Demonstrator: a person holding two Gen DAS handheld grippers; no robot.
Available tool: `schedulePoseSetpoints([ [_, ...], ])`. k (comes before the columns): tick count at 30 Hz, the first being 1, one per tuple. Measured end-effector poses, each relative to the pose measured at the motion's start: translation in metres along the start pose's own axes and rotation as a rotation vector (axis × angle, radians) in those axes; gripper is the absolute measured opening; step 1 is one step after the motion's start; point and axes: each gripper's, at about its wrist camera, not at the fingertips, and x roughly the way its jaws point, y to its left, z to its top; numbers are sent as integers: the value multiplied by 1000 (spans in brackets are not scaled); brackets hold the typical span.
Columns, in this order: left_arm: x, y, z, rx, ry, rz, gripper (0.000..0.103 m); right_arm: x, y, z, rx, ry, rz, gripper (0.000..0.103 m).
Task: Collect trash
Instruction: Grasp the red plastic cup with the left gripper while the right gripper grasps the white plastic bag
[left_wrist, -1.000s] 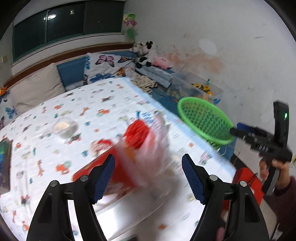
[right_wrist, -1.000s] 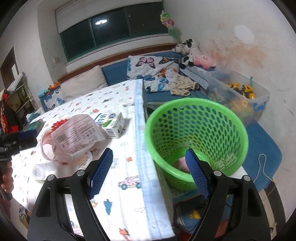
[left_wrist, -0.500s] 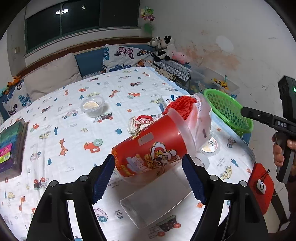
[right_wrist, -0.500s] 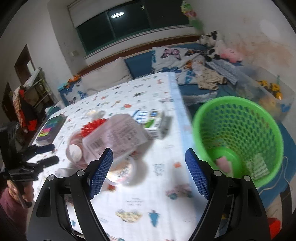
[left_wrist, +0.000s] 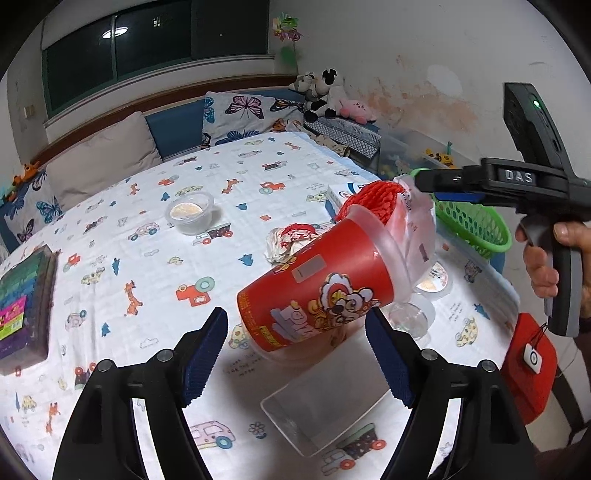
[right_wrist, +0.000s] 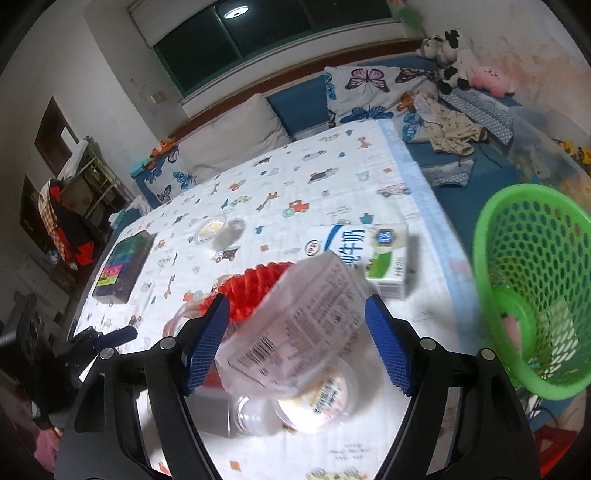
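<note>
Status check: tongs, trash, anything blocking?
Left tongs open, right tongs open. Red cup tipped on table, ungrasped. Milk carton between cup and green basket.

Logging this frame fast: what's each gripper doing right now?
Left gripper: open, holding nothing; red cup lies between its jaws.
Right gripper: open, holding nothing.

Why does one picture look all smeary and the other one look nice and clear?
In the right wrist view the clear wrapper and the green basket are smeared by motion blur, while the tongs stay sharp. In the left wrist view the red cup looks crisp. Both views bend at the edges from the fisheye lens, and the ceiling lamp reflects in the dark window.
</note>
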Motion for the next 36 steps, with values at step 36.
schedulePoseSetpoints([
  [36, 32, -3, 29, 287, -8, -167, 86, 5, 2, -6, -3, 43, -45, 64],
])
